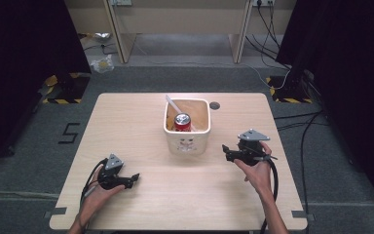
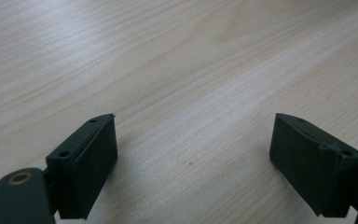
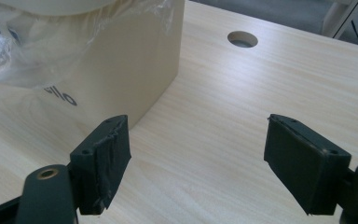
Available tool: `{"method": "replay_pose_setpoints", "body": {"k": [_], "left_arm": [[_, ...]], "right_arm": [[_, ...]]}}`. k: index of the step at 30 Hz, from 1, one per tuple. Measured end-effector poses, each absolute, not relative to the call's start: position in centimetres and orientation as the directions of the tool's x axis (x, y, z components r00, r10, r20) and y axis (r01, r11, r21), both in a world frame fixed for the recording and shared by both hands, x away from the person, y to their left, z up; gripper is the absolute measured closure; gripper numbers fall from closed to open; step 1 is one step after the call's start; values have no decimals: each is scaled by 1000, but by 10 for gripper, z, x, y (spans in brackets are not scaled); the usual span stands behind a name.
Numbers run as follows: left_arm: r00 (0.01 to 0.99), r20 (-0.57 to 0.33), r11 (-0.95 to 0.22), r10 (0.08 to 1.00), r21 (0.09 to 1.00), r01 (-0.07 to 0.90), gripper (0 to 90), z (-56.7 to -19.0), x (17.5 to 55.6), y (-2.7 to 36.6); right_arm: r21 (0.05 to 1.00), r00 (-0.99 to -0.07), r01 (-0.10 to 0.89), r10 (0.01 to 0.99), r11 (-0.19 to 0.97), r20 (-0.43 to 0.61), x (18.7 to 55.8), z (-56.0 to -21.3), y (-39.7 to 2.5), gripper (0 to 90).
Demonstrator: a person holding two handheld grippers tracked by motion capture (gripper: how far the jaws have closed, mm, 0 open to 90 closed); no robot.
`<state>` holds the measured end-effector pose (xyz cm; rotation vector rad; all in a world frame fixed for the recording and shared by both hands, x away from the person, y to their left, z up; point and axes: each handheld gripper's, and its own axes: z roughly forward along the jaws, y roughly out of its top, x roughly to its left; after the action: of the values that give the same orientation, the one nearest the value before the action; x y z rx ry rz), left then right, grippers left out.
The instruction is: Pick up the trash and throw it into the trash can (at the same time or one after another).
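A cream square bin (image 1: 187, 141) lined with clear plastic stands at the middle of the wooden table (image 1: 126, 122). Inside it sit a red drink can (image 1: 182, 122) and a white utensil (image 1: 174, 105) leaning on the back left rim. My left gripper (image 1: 134, 178) rests low near the front left, held by a hand, open over bare wood (image 2: 193, 140). My right gripper (image 1: 225, 151) is held to the right of the bin, open and empty (image 3: 196, 158). The bin's side (image 3: 121, 74) stands just beyond its left jaw.
A round cable hole (image 1: 215, 105) is in the table behind the bin, also seen as a cable hole (image 3: 242, 39) in the right gripper view. Desk legs and cables lie on the floor beyond the table. Black curtains flank both sides.
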<state>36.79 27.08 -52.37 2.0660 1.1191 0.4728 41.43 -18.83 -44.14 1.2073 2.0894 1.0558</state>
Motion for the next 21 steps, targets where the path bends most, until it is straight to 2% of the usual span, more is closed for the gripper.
{"method": "replay_pose_setpoints", "body": {"k": [21], "left_arm": [[554,-22,-357,832,744,565,142,-524,368,271]], "right_arm": [[815,-488,510,873,276,11,397,-465,-191,227]]}}
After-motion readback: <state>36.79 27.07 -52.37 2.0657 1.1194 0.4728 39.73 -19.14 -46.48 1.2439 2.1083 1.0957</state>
